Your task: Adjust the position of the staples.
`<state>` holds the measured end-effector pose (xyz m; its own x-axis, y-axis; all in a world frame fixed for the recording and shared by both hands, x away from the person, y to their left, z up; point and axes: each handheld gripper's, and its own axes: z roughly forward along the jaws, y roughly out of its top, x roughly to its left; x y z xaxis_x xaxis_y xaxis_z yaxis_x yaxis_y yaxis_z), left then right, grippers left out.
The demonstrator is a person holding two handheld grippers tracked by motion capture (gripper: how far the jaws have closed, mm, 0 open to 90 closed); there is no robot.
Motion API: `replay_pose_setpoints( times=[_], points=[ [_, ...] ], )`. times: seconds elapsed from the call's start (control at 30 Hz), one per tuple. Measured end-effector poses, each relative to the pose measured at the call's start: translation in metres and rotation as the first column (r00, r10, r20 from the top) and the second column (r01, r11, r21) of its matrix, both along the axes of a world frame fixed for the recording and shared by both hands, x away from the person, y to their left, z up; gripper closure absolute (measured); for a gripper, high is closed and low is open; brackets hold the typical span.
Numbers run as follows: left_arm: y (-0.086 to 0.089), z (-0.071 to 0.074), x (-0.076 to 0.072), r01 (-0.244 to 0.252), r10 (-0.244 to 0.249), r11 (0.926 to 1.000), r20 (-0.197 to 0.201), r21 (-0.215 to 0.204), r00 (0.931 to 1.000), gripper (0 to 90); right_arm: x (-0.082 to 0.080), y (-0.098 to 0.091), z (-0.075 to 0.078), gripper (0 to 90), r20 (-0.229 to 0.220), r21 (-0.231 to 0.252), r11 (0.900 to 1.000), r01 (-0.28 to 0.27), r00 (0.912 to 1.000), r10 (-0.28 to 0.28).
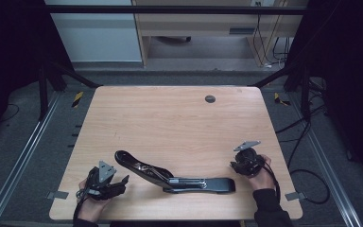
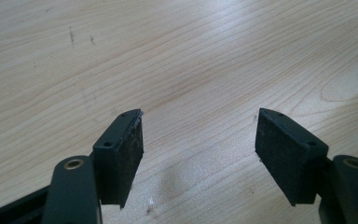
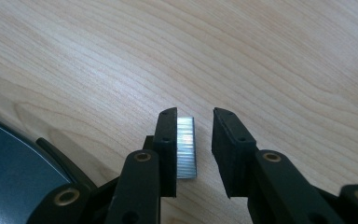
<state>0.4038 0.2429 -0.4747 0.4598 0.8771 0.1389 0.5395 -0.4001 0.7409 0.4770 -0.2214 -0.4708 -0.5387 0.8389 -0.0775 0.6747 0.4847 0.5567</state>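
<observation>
Between my right fingers (image 3: 168,140) lies a strip of staples (image 3: 185,147), a small block of bright, finely ribbed metal. It leans flat on one pad, but a narrow gap remains to the other pad. So my right gripper (image 3: 200,112) is not yet clenched on it; the jaws only stand around the strip. I judge that I keep it near the table so the strip cannot fall over before I pinch it.

My left gripper (image 2: 198,112) is released. Its rough, dark pads stand wide apart over bare wood, waiting.

Between my two hands lies the black stapler (image 1: 170,176), folded open in a long, curved line, with its metal channel facing up. I think this makes it ready for loading. The table (image 1: 170,118) is pale wood with a soft grain.
</observation>
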Motion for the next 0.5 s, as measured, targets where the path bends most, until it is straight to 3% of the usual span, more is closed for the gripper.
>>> replay_pose_setpoints(
  times=[0.5],
  points=[
    [-0.0002, -0.0003, 0.0003, 0.001, -0.001, 1.0000, -0.005, 0.004, 1.0000, 31.6, 0.0021, 0.0001, -0.0042, 74.5, -0.032, 0.017, 0.9998, -0.014, 0.9994, 0.014]
  ],
)
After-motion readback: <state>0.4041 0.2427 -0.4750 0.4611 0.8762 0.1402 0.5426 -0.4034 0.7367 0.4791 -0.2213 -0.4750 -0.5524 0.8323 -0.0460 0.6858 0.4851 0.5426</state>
